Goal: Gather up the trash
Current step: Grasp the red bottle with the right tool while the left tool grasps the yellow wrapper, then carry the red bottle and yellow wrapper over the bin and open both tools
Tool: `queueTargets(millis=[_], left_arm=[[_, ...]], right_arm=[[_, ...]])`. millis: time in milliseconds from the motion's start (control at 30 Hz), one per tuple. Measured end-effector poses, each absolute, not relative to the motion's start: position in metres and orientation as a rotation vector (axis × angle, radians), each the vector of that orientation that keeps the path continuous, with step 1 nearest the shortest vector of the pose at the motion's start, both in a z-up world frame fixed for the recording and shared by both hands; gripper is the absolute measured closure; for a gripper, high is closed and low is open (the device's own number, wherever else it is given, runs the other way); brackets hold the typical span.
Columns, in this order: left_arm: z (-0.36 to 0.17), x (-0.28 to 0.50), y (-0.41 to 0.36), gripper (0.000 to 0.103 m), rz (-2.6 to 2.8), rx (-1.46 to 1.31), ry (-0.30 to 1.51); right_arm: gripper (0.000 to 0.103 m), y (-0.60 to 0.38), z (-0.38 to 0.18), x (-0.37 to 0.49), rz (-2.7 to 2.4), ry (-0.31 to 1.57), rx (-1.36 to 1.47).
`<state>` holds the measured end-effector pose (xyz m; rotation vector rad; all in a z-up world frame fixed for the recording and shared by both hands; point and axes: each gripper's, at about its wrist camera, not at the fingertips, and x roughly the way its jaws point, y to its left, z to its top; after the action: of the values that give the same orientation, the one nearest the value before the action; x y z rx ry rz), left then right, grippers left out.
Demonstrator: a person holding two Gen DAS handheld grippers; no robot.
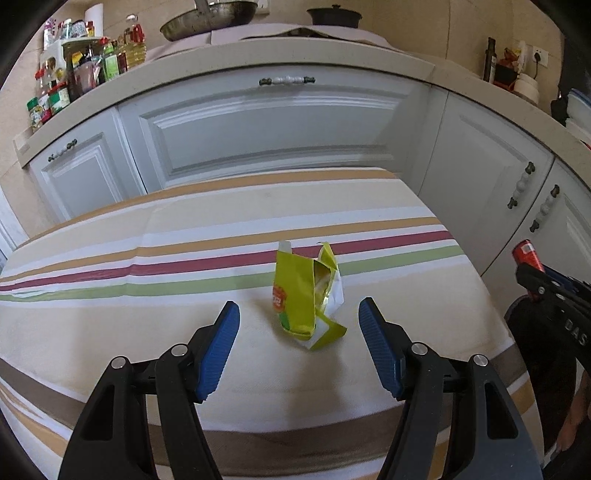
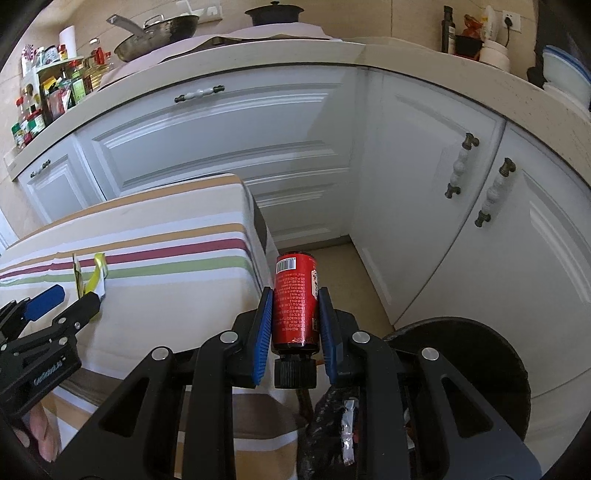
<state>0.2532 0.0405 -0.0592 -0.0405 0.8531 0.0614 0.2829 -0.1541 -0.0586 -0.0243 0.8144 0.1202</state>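
A low table covered with a cream cloth striped in tan, maroon and green (image 1: 110, 332) stands in front of white panelled kitchen cabinets (image 1: 266, 129) with dark-and-white handles. Above them runs a pale speckled counter (image 1: 221, 70) carrying a crowd of condiment bottles and jars (image 1: 74, 74) at the left, a dark metal frying pan (image 1: 210, 16) and a black lidded pot (image 1: 334, 16) at the back. On the floor beside the table's right side sits a round black waste bin lined with a black bag (image 2: 480, 354), some scraps inside.

The left gripper (image 1: 299, 314) hangs over the cloth with its blue pads wide apart, empty; a torn, crumpled yellow-green foil snack wrapper (image 1: 306, 295) lies on the table between and just beyond its fingertips, touching neither pad.

The right gripper (image 2: 295, 299) is clamped on a red plastic bottle with a black screw cap (image 2: 295, 295), cap toward the camera, barcode end pointing away, held off the table's right edge near the bin
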Motion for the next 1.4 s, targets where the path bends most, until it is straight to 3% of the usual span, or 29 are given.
queueTargets(millis=[133,267,833,1400], left_arm=[[-0.066,0.261,0.042,0.038,0.061,-0.054,0.896],[-0.068,0.263,0.041,0.06,0.059,-0.044,0.903],[-0.065,0.251,0.034,0.063,0.056,0.012,0.87],[-0.03,0.205,-0.003,0.063,-0.025,0.03,0.788]], right_arm=[[0.08,-0.16,-0.06,0.283,0.12,0.815,-0.015],[0.08,-0.163,-0.061,0.283,0.121,0.815,-0.01],[0.08,-0.172,-0.054,0.271,0.111,0.801,0.002],[0.08,-0.213,-0.031,0.216,0.05,0.754,0.034]])
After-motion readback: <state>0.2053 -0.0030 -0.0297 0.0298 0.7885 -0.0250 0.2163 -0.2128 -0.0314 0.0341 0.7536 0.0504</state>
